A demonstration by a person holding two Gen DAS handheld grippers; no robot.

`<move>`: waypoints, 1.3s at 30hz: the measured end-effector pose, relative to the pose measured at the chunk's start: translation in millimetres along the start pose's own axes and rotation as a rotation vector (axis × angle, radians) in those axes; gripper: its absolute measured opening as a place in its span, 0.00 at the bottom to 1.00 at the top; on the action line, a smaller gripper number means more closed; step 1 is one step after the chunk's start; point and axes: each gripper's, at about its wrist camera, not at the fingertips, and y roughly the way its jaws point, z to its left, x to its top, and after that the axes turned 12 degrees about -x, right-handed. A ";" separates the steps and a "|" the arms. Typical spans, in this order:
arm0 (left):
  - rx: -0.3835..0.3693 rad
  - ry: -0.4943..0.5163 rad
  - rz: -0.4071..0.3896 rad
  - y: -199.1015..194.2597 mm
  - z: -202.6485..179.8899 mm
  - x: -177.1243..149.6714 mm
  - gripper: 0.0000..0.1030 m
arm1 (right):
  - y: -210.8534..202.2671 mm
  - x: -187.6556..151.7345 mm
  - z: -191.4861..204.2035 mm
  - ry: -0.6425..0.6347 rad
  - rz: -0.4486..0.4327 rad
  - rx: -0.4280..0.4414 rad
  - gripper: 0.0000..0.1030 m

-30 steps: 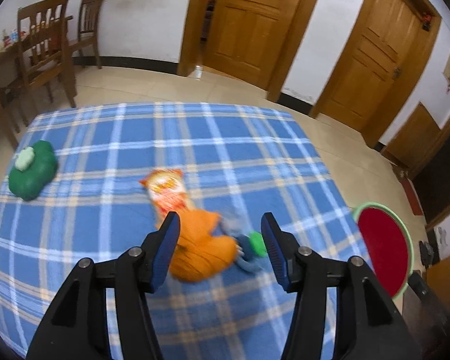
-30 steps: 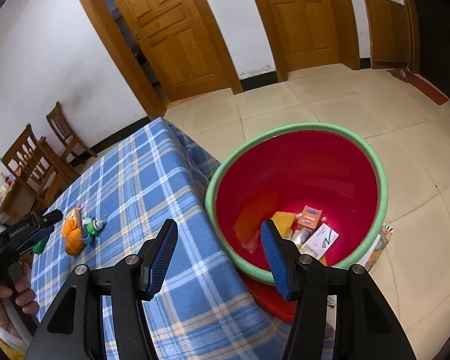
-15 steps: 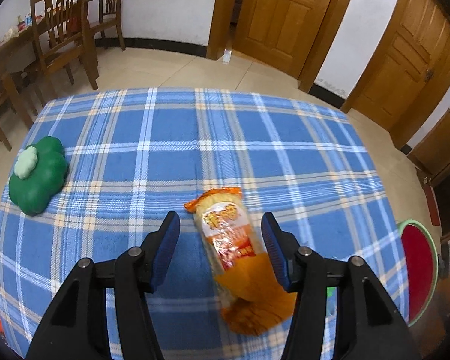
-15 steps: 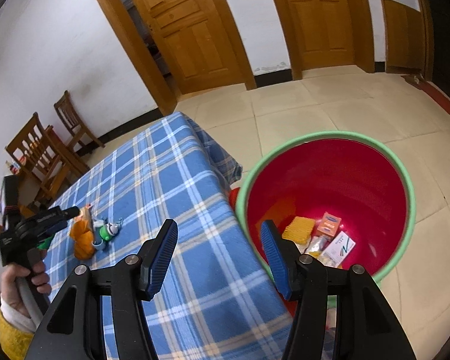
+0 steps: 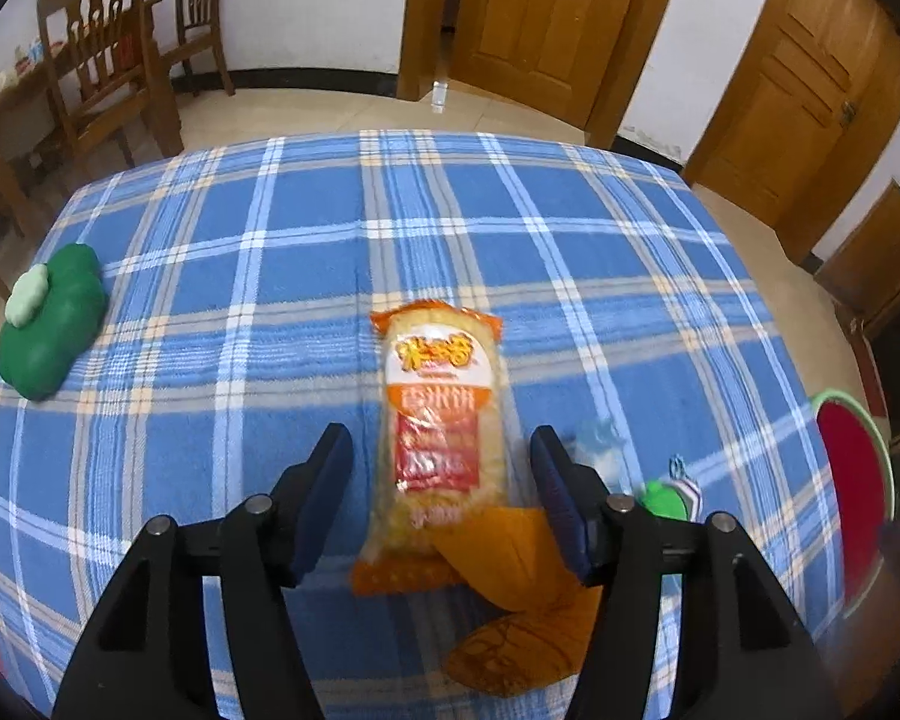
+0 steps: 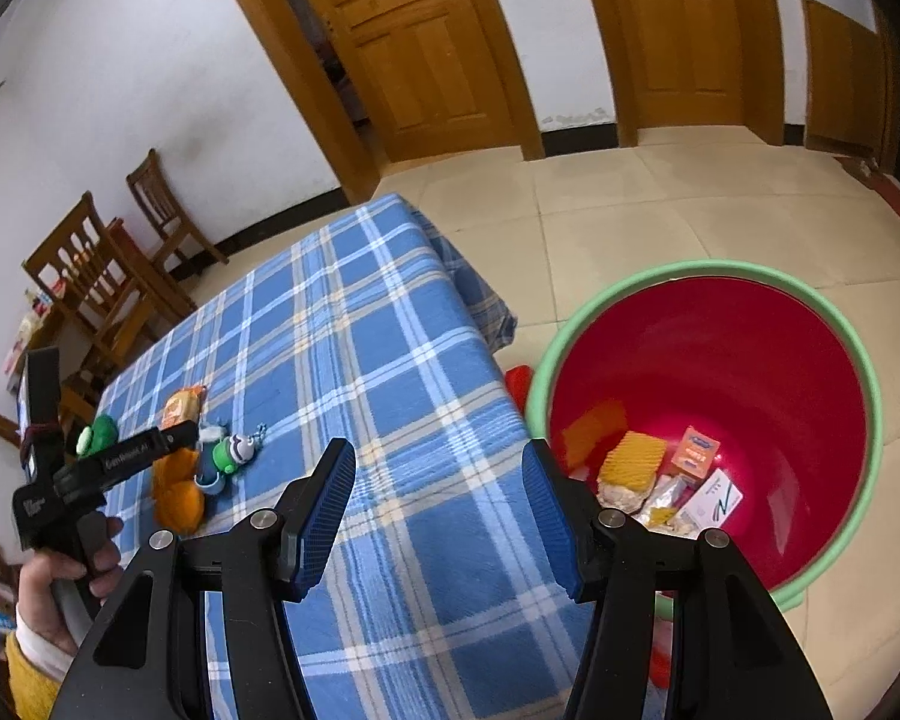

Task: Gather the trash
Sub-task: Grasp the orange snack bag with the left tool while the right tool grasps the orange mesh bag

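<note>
Left gripper (image 5: 441, 495): fingers apart, straddling orange-and-clear plastic snack packet (image 5: 435, 432) lying flat on blue plaid-covered desk (image 5: 270, 252), not clamped. Right gripper (image 6: 438, 510): fingers apart, empty, hovering between desk edge and red green-rimmed bin (image 6: 750, 360) holding trash.

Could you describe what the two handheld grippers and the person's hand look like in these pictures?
Both the left gripper and right gripper have black angular frames with silver pivot bolts and two dark blue ribbed finger pads. In the right view, the left one shows white lettering on its side. The bare left hand wears a white cuff and yellow sleeve.
</note>
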 end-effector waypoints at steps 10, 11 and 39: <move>-0.043 -0.093 -0.102 -39.5 18.3 -10.5 0.39 | 11.2 0.5 24.9 -0.077 0.032 0.071 0.58; -0.041 -0.102 -0.113 -44.7 20.6 -12.1 0.39 | 12.3 -0.2 27.5 -0.085 0.036 0.076 0.58; -0.004 -0.186 -0.203 -120.3 107.4 -72.3 0.39 | 14.2 -51.7 167.4 -0.263 0.079 0.163 0.58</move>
